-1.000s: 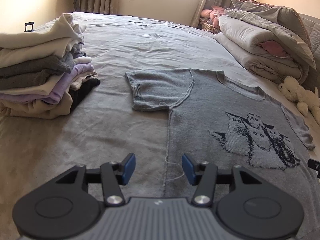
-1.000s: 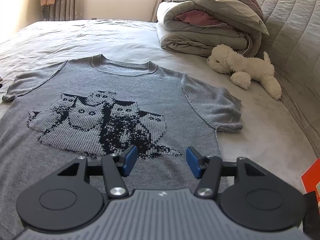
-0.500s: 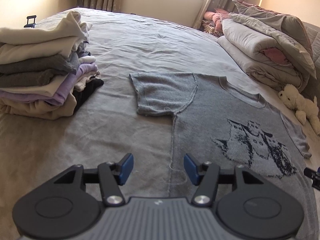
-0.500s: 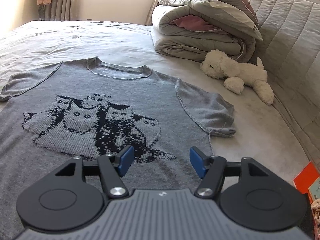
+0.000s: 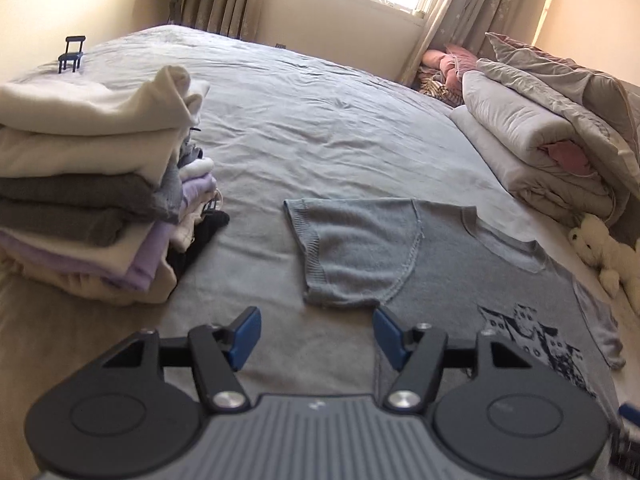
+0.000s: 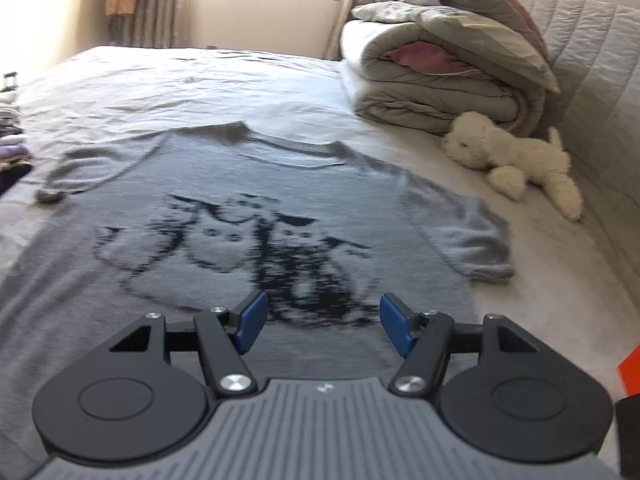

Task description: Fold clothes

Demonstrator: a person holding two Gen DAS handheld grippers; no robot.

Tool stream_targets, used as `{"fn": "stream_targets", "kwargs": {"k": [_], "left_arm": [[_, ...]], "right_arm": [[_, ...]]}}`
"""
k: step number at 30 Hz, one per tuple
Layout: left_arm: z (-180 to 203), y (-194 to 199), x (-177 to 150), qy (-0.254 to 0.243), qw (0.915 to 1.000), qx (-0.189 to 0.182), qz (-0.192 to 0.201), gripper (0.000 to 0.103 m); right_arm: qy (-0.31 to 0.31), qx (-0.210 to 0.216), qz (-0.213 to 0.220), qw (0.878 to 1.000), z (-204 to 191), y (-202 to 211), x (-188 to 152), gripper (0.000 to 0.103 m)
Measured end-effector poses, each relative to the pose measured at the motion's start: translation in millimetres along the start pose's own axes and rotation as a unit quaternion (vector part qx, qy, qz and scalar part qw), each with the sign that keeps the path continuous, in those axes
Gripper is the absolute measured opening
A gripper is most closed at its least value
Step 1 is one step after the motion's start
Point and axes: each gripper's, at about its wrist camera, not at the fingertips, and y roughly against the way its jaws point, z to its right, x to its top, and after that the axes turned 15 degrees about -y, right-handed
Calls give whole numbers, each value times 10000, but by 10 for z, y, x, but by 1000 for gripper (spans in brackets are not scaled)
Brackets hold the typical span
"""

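Note:
A grey knit short-sleeved sweater (image 5: 448, 280) with a dark animal print lies flat, face up, on the bed (image 5: 320, 128). In the left wrist view my left gripper (image 5: 316, 334) hovers just short of the sweater's left sleeve (image 5: 360, 252); its jaws are opening and nothing is between them. In the right wrist view, which is blurred by motion, my right gripper (image 6: 320, 320) stands open over the lower edge of the print on the sweater (image 6: 208, 184), holding nothing. The right sleeve (image 6: 460, 232) lies ahead to its right.
A tall stack of folded clothes (image 5: 92, 184) sits at the left of the bed. A rolled duvet (image 6: 440, 76) and a white plush toy (image 6: 516, 160) lie near the quilted headboard (image 6: 600, 60). An orange object (image 6: 630, 368) shows at the right edge.
My left gripper has moved forward along the sweater's left side up to the sleeve, and its jaws have widened. The right gripper's jaws have also widened while it shifted slightly over the print.

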Motion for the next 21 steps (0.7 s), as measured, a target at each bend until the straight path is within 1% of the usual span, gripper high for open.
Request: {"fn": "stream_targets", "kwargs": {"k": [2, 4, 7, 10, 12, 13, 14, 17, 20, 21], "left_arm": [[-74, -82, 15, 250, 9995, -155, -80, 64], [-140, -161, 34, 482, 9983, -295, -120, 63], [-170, -297, 96, 564, 9978, -341, -101, 63], [-201, -466, 183, 584, 9976, -370, -101, 63], [-213, -593, 212, 570, 9977, -352, -141, 63], [-223, -663, 209, 618, 9972, -386, -184, 63], [-234, -734, 206, 668, 9966, -423, -228, 63], [-246, -881, 187, 720, 9962, -389, -285, 63], [-191, -931, 217, 594, 9977, -194, -243, 60], [-180, -943, 229, 583, 9979, -160, -229, 60]], "right_arm": [[51, 368, -124, 9992, -158, 29, -70, 66], [241, 772, -193, 9965, -369, 82, -159, 66], [437, 1314, -294, 9899, -716, 194, -283, 66], [499, 1977, -388, 9782, -1064, 356, -442, 66], [684, 2461, -437, 9658, -1293, 519, -592, 61], [777, 2661, -463, 9597, -1396, 596, -672, 53], [852, 2766, -491, 9559, -1473, 653, -747, 47], [1064, 2894, -576, 9495, -1656, 777, -957, 47], [1454, 2859, -568, 9455, -1780, 829, -1144, 47], [1558, 2785, -630, 9456, -1815, 813, -1188, 44]]}}
